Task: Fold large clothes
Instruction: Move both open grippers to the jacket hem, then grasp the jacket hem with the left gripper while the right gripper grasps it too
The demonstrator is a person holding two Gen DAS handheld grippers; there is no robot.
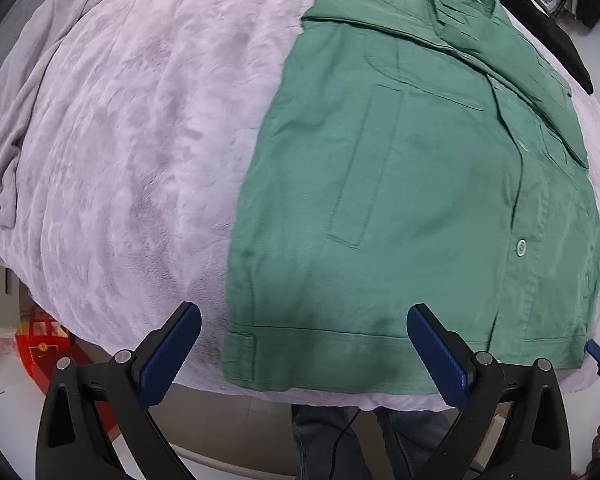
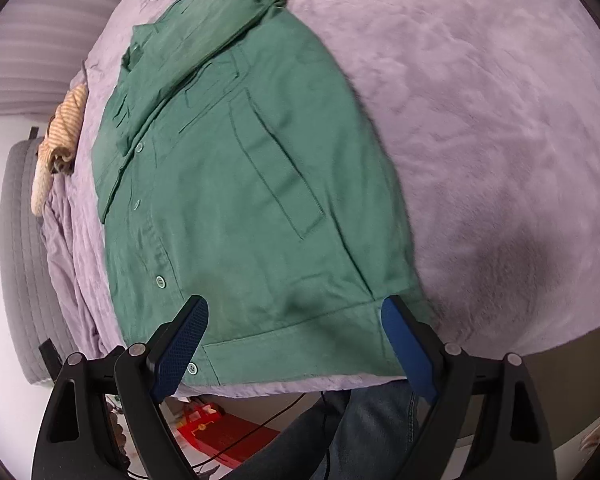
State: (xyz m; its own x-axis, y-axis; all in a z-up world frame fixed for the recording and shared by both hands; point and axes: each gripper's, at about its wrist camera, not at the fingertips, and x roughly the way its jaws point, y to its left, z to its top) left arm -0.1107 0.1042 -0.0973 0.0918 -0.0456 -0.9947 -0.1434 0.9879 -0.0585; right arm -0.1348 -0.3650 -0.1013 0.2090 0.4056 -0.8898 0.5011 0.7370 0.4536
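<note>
A red plastic box sits on the floor at the far left beneath the bed's overhang (its contents cannot be made out). Above it the plush lilac blanket spreads wide and bare across the left half of the bed, giving open room on that side. The left gripper hovers released, blue pads spread apart, over the near hem of the green button-up work shirt, gripping nothing. The shirt lies flat on the blanket, partly folded, sleeves laid across its upper part, its hem close to the bed's near edge. The right gripper also hangs agape above that hem, its fingers straddling the lower corner. A striped orange cloth rests near the blanket's far edge in the right wrist view.
</note>
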